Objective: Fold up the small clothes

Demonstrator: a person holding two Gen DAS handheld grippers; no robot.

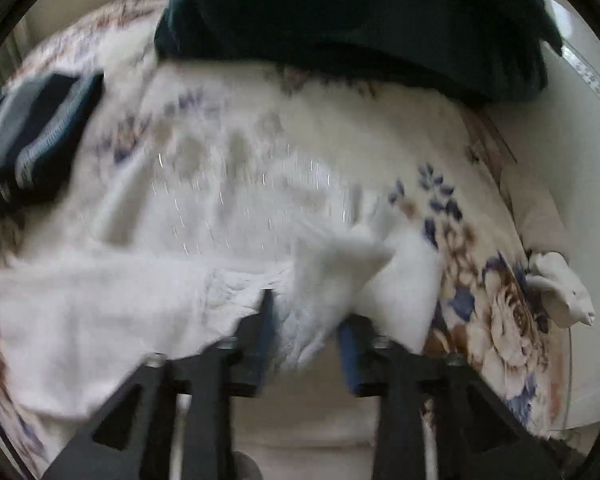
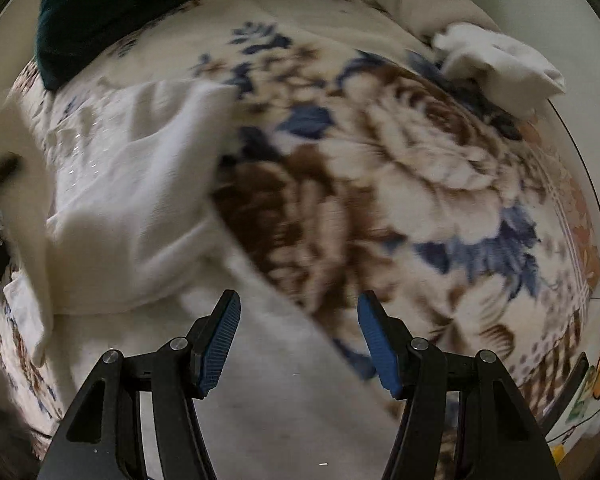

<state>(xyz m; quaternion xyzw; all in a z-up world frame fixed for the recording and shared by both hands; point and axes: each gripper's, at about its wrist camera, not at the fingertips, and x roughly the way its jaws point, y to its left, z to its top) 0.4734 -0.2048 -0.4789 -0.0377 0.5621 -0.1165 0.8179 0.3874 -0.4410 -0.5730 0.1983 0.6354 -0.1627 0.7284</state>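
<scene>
Cloth fills our left wrist view: the white garment (image 1: 204, 216) spreads ahead of the left gripper (image 1: 306, 320) on the floral blanket (image 1: 496, 280), one fold bunched between jaws that stand apart; whether the pads press it we cannot tell. From the right wrist, our right gripper (image 2: 298, 336) stands apart and empty, the garment up and to its left, so our left is nearer. A small white piece (image 2: 500, 60) lies far ahead.

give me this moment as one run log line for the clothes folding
left claw: open, white garment lying between pads | right claw: open, empty, above floral blanket | folded white piece: at blanket edge
</scene>
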